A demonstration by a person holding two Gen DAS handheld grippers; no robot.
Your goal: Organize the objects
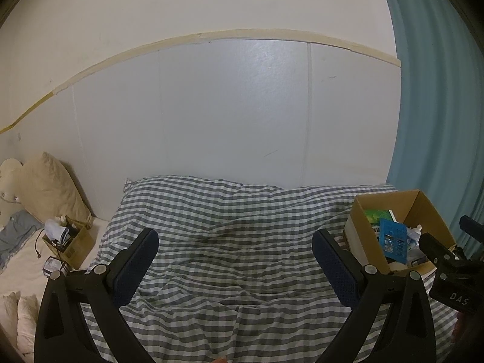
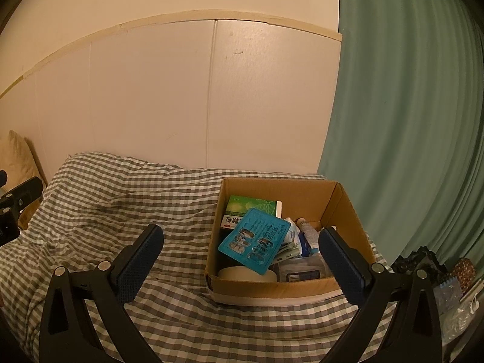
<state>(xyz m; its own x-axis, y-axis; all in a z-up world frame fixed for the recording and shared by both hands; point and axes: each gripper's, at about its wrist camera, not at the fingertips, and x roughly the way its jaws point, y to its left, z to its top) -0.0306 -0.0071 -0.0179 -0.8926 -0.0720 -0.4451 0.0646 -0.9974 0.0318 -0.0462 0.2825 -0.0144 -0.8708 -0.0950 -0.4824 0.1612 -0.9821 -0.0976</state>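
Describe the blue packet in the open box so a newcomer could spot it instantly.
Find the checked bedcover, then the open cardboard box by the curtain. On top of its contents, the blue packet lies tilted over a green carton: the only bright turquoise, flat, round-cornered item.

In the right wrist view, the blue blister pack (image 2: 253, 244) is covering part of the green box (image 2: 251, 208) and the items beneath it in the cardboard box (image 2: 281, 287). The print on both is too small to read. Dark clutter at the lower right (image 2: 423, 261) is blurring into shadow (unidentifiable). In the left wrist view, the small box (image 1: 79, 243) at the bed's left edge is holding tangled items too small to tell.
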